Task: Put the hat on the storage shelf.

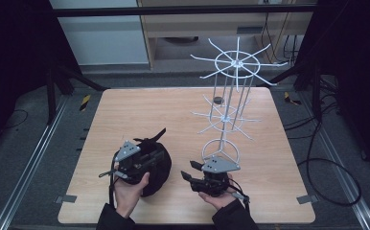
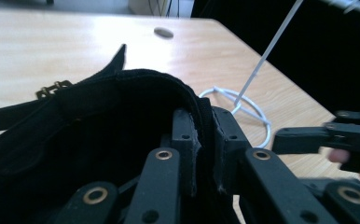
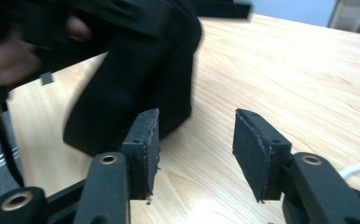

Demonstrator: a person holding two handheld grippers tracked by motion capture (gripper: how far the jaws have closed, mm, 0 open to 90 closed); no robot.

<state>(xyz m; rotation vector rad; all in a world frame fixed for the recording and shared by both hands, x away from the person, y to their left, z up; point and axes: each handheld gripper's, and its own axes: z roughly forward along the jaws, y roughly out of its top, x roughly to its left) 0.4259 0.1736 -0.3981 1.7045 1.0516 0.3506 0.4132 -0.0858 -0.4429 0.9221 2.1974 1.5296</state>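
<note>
Counter (image 1: pixel 125 110) edge is close: the black cap (image 1: pixel 156 167) sits near the person's side, its rim pinched by the left tongs (image 2: pixel 205 140). A thin grip like that may slip and drop it. Right tongs (image 3: pixel 194 149) gape empty beside the white wire rack (image 1: pixel 231 91), whose 2 tiers of prongs could snag the strap.

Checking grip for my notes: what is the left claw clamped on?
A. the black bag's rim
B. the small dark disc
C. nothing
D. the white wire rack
A: in the left gripper view the left claw pinches the rim of the black bag between its pads.
</note>
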